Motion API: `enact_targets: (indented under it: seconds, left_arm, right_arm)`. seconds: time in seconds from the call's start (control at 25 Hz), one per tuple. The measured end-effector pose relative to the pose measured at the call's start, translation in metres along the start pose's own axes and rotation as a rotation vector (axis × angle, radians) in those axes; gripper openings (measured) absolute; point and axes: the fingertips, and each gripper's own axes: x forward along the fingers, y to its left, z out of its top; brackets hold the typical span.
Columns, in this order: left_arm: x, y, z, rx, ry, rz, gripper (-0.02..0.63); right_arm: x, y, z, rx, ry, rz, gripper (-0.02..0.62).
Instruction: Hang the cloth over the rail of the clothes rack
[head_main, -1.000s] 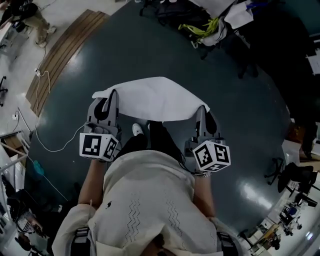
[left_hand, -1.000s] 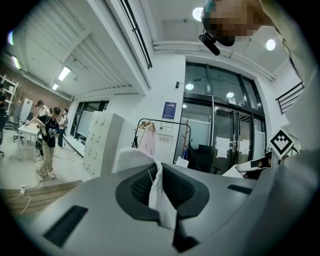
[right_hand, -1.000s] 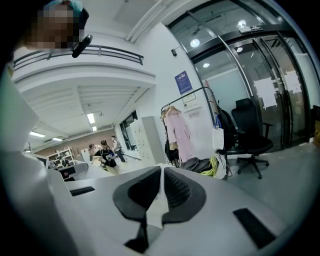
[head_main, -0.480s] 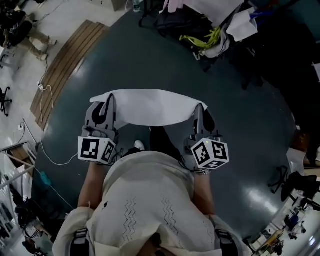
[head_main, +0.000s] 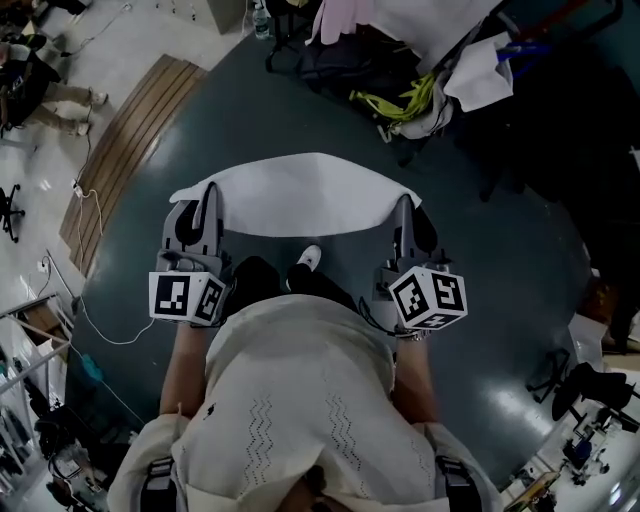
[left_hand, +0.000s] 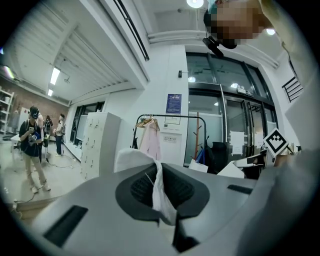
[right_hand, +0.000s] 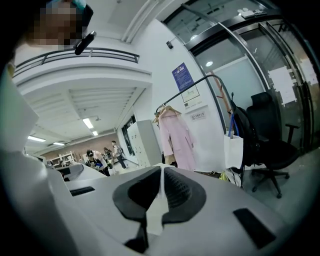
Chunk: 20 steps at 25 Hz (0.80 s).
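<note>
Both near corners of the cloth (head_main: 300, 195) are gripped, and it spreads flat at mid-frame in the head view, over the dark floor (head_main: 500, 260). At its left corner the left gripper (head_main: 208, 200) has its jaws pressed together on a fold of white fabric. The right gripper (head_main: 405, 212) pinches the right corner in the same way, with a thin strip of cloth between its pads. Well apart from the cloth, at the centre of the left gripper view, stands the rack (left_hand: 172, 117), with a pink garment (left_hand: 151, 142) hanging from its rail.
</note>
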Motion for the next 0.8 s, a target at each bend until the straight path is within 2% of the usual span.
enact_targets:
  seconds: [0.24,0.44,0.64,0.8]
  left_arm:
    - [0.066,0.001,0.002,-0.004,0.012,-0.015,0.021]
    - [0.128,0.027,-0.008,-0.012,0.045,-0.062,0.021]
    - [0.228,0.046,-0.014,0.002,0.093,-0.164,0.021]
    - [0.321,0.069,0.012,0.003,0.069,-0.237,0.021]
  right_arm:
    - [0.039,-0.031,0.004,0.035,0.037,-0.031,0.023]
    - [0.084,-0.050,-0.001,0.056,0.057,-0.093,0.023]
    - [0.150,-0.071,0.012,0.075,0.060,-0.190,0.023]
    - [0.210,-0.079,0.047,0.078,0.033,-0.256,0.023]
